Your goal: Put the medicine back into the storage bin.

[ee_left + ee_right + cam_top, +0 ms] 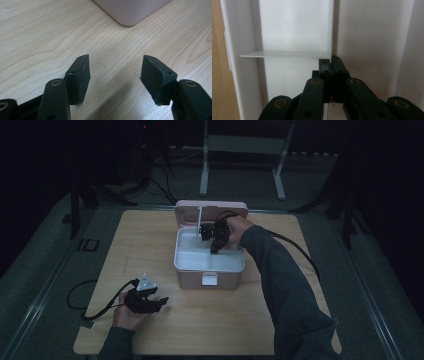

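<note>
Two grippers at work around one landmark, the pink box standing open near the middle of the wooden table. Inside that box: a white tray and thin white divider walls, one long wall running away from the camera in the right gripper view, one short wall crossing it. Right gripper reaching down into the box from its right side, jaws together and clamped on the edge of the long divider, pads pressed flat against it just where the short wall meets it. Behind the box, its lid raised upright. Left gripper resting on the table in front of the box and off to its left, well apart from it, held in the left hand. Jaws there standing wide apart, nothing between them, only bare wood grain beneath and a rounded pink corner of the box ahead in the left gripper view.
</note>
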The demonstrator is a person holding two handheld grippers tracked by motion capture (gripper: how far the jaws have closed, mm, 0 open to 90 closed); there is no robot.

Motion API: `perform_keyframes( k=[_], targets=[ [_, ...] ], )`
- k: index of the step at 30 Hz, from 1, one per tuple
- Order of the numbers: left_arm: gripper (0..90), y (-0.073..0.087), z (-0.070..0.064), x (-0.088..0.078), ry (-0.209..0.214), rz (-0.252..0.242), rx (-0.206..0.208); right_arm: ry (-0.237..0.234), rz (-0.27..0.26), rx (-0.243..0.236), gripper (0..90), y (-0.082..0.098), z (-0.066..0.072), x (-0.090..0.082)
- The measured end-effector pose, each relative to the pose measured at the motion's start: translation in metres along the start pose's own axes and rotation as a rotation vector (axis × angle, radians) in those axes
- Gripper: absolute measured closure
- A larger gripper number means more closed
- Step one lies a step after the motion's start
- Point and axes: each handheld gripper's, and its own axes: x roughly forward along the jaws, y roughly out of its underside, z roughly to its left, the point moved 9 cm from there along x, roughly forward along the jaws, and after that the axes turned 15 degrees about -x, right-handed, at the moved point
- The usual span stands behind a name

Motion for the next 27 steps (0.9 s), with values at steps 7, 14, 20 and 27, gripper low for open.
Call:
perform_keyframes(
  k=[7, 14, 20, 27],
  targets=[
    [40.2, 0.000, 0.000, 0.000, 0.001, -0.003, 0.001, -0.011, 0.015, 0.001, 87.0, 0.000, 0.001, 0.004],
    [40.2, 0.000, 0.000, -0.001, 0.001, -0.002, 0.000, 0.019, -0.004, 0.016, 79.2, 0.003, 0.000, -0.006],
    [40.3, -0.001, 0.000, -0.002, 0.004, -0.007, -0.002, 0.019, -0.020, 0.039, 76.5, 0.014, 0.006, -0.009],
    [40.3, -0.002, 0.000, -0.002, 0.004, -0.008, 0.001, 0.017, -0.042, 0.055, 74.8, 0.027, 0.012, -0.017]
  ],
)
